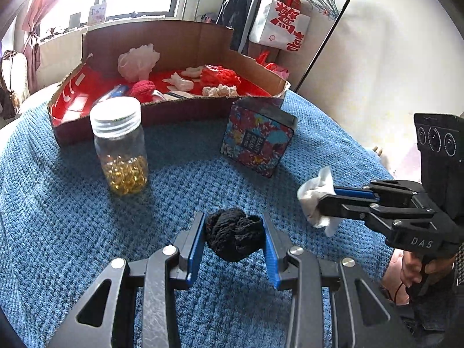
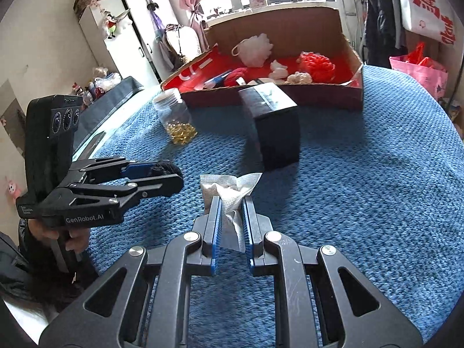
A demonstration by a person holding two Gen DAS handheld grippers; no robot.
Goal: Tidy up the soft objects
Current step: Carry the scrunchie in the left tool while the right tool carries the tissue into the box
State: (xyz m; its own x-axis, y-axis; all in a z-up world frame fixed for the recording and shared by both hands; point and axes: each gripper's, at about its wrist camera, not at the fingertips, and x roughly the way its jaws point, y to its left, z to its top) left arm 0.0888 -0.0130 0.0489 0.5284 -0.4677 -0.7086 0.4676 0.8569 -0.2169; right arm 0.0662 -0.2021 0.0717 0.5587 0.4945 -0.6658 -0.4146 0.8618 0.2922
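My left gripper (image 1: 233, 224) is shut on a black knitted ball (image 1: 235, 239), held just above the blue knitted blanket (image 1: 72, 217). Seen from the right wrist, that left gripper (image 2: 174, 177) stands at the left, with the black ball (image 2: 166, 168) showing between its fingers. My right gripper (image 2: 232, 203) is shut on a white fabric sachet (image 2: 229, 187). It also shows at the right of the left wrist view (image 1: 322, 200), the white sachet (image 1: 314, 194) bunched at its tips. Beyond lies an open cardboard box (image 1: 185, 108) lined in red. It holds a pale bath pouf (image 1: 139, 61), a red yarn ball (image 1: 142, 90) and other soft things.
A glass jar of golden capsules (image 1: 121, 150) stands in front of the box on the left. A floral box (image 1: 258, 142) stands to its right, between the grippers and the cardboard box. A clothes rack (image 1: 324, 8) stands behind. A person's hand (image 1: 417, 266) grips the right handle.
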